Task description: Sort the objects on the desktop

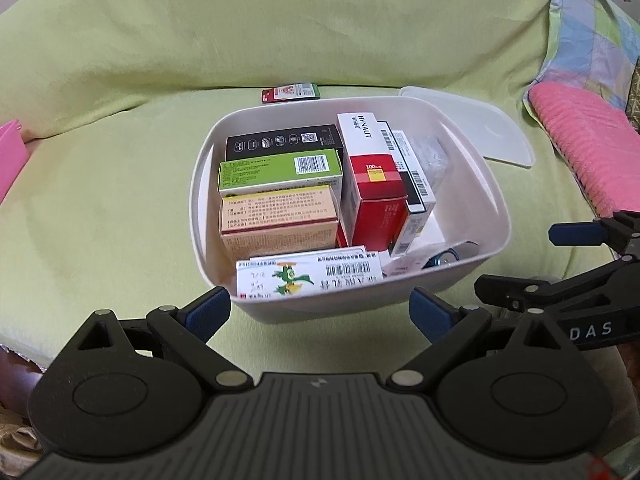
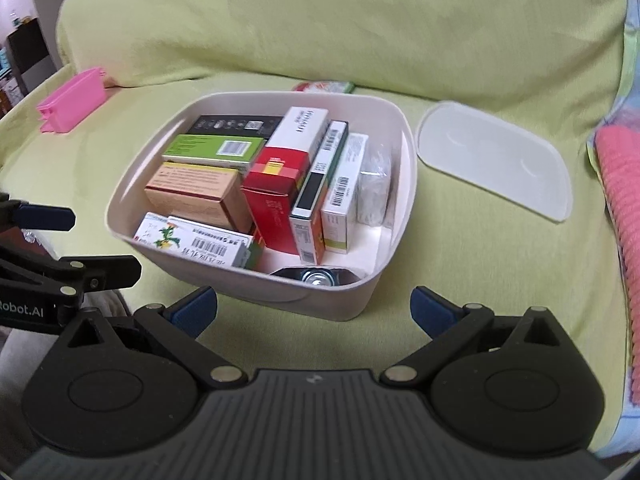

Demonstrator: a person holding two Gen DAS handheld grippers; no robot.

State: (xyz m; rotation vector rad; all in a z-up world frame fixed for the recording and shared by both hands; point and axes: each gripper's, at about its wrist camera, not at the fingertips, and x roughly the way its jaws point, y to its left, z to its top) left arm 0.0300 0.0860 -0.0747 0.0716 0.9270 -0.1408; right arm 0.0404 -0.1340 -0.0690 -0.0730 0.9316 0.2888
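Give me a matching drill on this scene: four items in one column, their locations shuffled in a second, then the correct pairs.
Items:
1. translucent lid
2. pink tray
3. red and white box
4. red and green packet

Places:
A. inside the bin
B. on the cover behind the bin
C. on the cover right of the bin
D. on the cover far left

Pairs: 1-C, 2-D, 3-A, 4-B
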